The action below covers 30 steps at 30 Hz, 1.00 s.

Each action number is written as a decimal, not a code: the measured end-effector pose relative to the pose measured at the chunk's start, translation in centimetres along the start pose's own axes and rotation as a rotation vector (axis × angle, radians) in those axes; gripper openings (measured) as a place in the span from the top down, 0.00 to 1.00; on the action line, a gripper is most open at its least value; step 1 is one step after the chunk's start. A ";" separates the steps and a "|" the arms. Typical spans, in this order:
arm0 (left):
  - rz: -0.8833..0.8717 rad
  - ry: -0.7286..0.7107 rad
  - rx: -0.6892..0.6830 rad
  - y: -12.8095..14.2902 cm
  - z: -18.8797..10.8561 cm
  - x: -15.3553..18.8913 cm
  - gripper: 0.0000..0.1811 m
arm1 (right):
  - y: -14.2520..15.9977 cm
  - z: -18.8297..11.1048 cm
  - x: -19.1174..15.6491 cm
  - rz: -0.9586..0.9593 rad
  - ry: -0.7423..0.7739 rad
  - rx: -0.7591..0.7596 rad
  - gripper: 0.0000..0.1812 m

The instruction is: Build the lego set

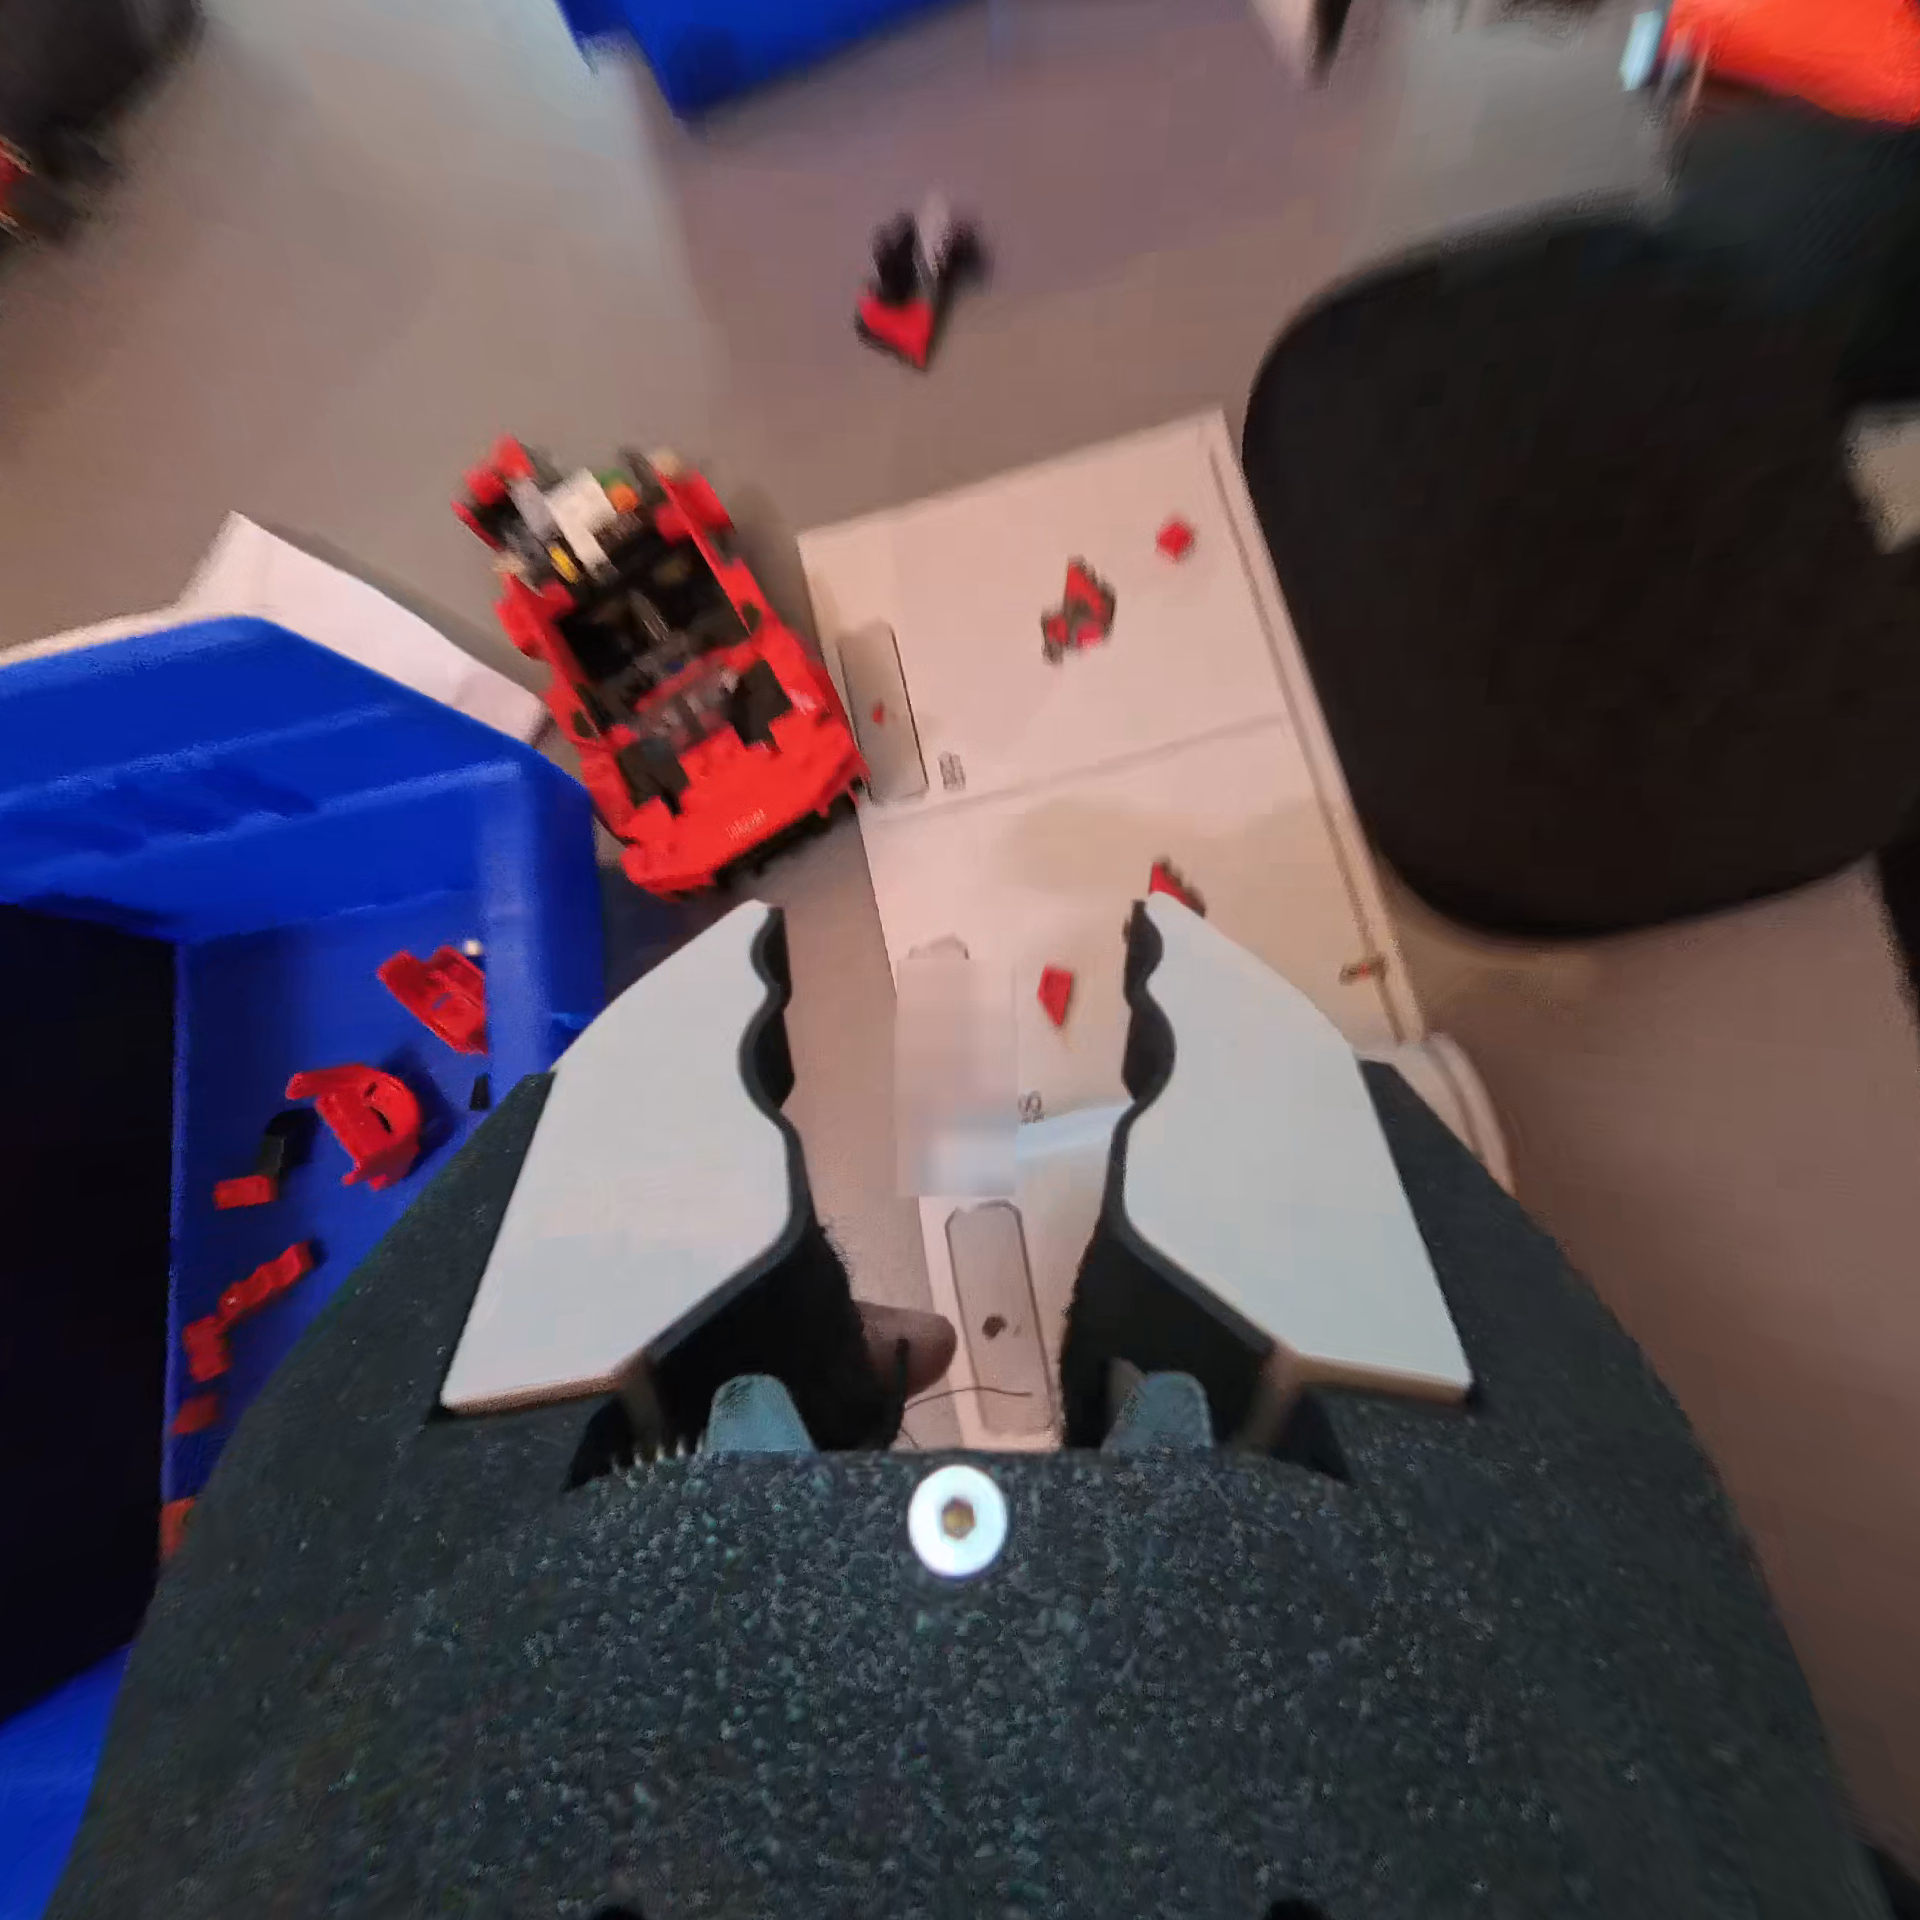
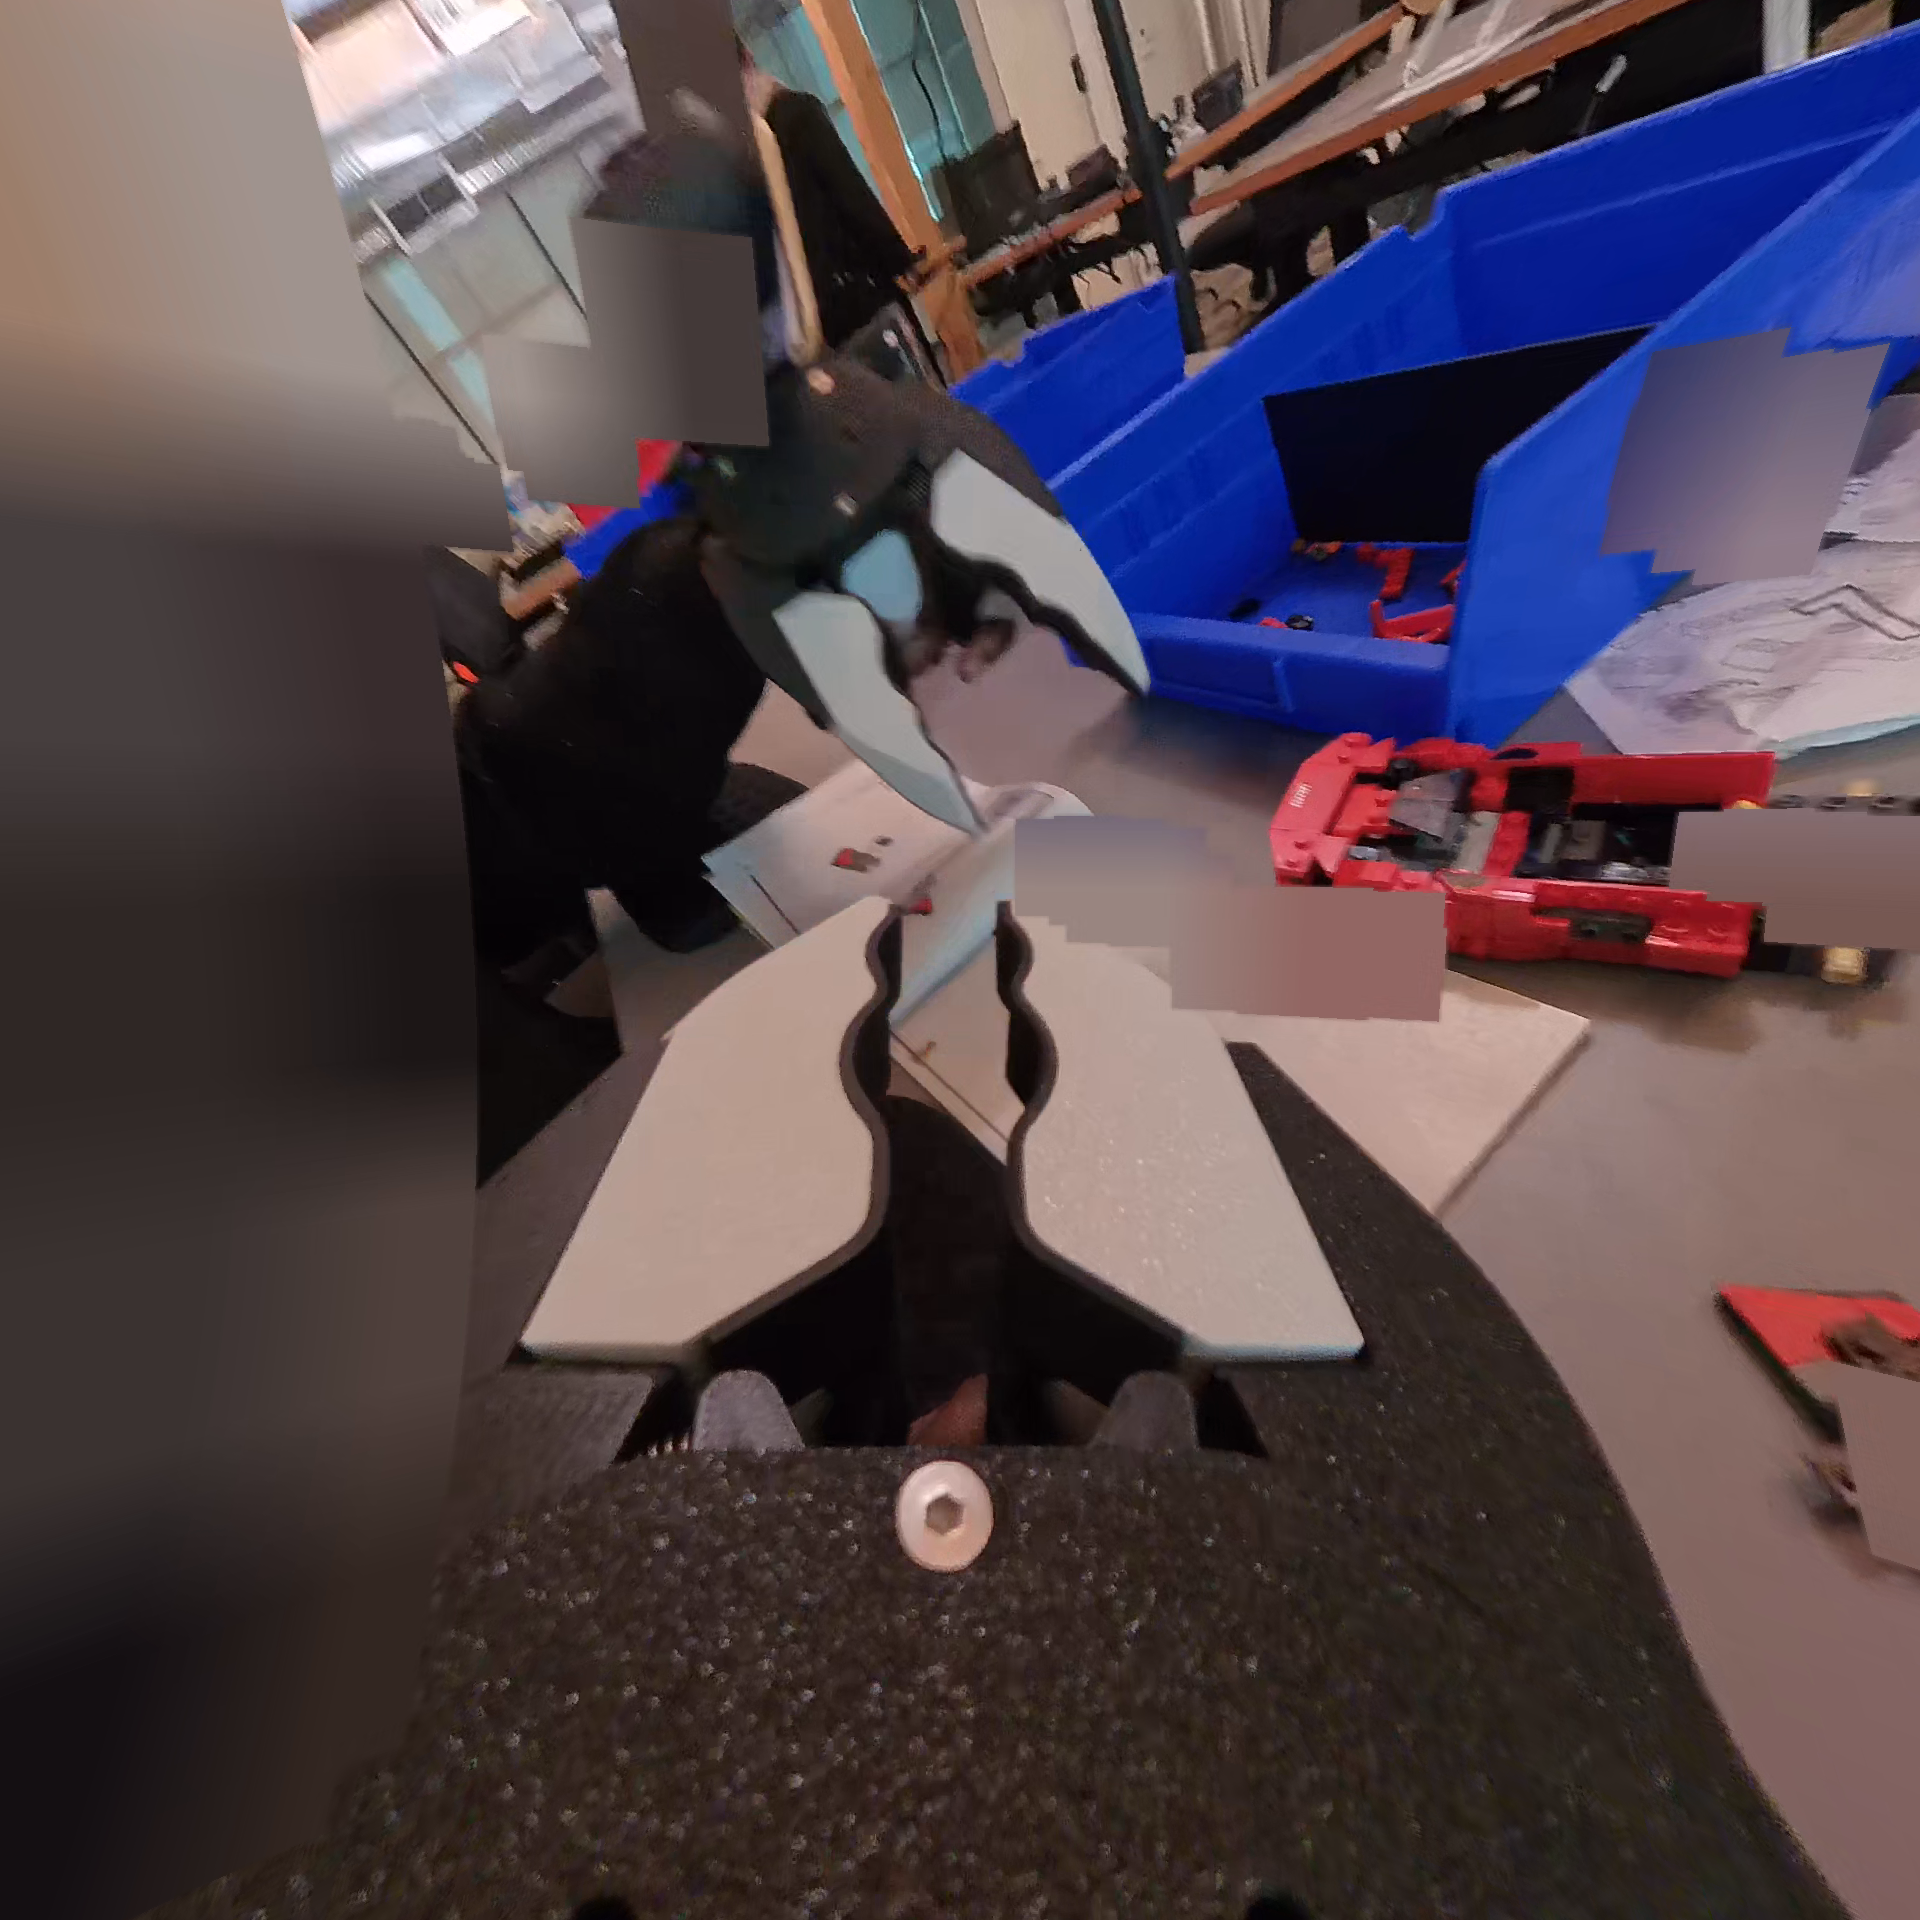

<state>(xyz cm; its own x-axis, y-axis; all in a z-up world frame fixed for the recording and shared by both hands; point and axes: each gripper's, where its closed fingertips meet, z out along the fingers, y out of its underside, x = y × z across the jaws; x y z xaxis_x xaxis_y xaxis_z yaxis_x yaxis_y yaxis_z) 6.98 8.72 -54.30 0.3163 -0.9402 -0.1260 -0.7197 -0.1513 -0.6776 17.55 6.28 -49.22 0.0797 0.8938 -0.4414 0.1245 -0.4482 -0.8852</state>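
Observation:
A partly built red lego car (image 1: 665, 675) lies on the grey table, ahead and left of my left gripper (image 1: 956, 914). The left gripper is open and empty, above the white instruction booklet (image 1: 1091, 727). In the right wrist view the car (image 2: 1507, 862) lies to the right. My right gripper (image 2: 943, 914) is open by a narrow gap and empty, pointing at the booklet (image 2: 831, 842). The left gripper (image 2: 1055, 748) hovers open beyond it. A small red and black sub-assembly (image 1: 914, 291) lies farther off. The left wrist view is blurred.
A blue bin (image 1: 260, 790) at the left holds several loose red pieces (image 1: 395, 1122); it also shows in the right wrist view (image 2: 1351, 540). A red part (image 2: 1787, 1330) lies at right. A grey board (image 2: 1455, 1060) lies under the booklet. A dark sleeve (image 2: 603, 727) is at left. One gripper's finger ends stand about 12 cm off the other's.

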 end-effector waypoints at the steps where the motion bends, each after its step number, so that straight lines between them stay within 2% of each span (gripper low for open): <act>1: -0.038 -0.016 0.098 -1.0 -0.7 -0.1 0.63 | 0.2 -0.2 0.6 -0.023 0.041 -0.025 0.87; 4: -0.137 -0.041 0.388 -3.7 -3.3 0.1 0.58 | 0.8 -1.7 3.2 -0.109 0.226 -0.121 0.79; 6: -0.190 -0.058 0.523 -4.4 -4.6 0.3 0.58 | 1.2 -3.1 4.7 -0.151 0.345 -0.181 0.75; 12: -0.185 -0.072 0.707 -4.1 -6.1 2.5 0.61 | 4.2 -6.0 9.8 -0.163 0.651 -0.406 0.70; 17: -0.158 -0.038 0.749 -3.5 -6.1 3.8 0.64 | 5.9 -6.2 14.2 -0.132 0.735 -0.522 0.68; 22: -0.135 -0.013 0.723 -3.0 -5.3 4.1 0.65 | 6.3 -5.7 15.8 -0.091 0.714 -0.513 0.69; 30: -0.082 0.011 0.659 -2.2 -4.0 4.9 0.66 | 6.6 -5.7 16.2 -0.165 0.633 -0.539 0.85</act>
<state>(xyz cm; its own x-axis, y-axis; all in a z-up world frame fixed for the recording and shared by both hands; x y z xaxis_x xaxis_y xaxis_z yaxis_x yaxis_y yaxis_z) 7.58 3.24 -50.54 0.3448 -0.9373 -0.0500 -0.1635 -0.0075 -0.9865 25.29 17.73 -61.44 0.5381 0.8429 -0.0050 0.6245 -0.4027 -0.6692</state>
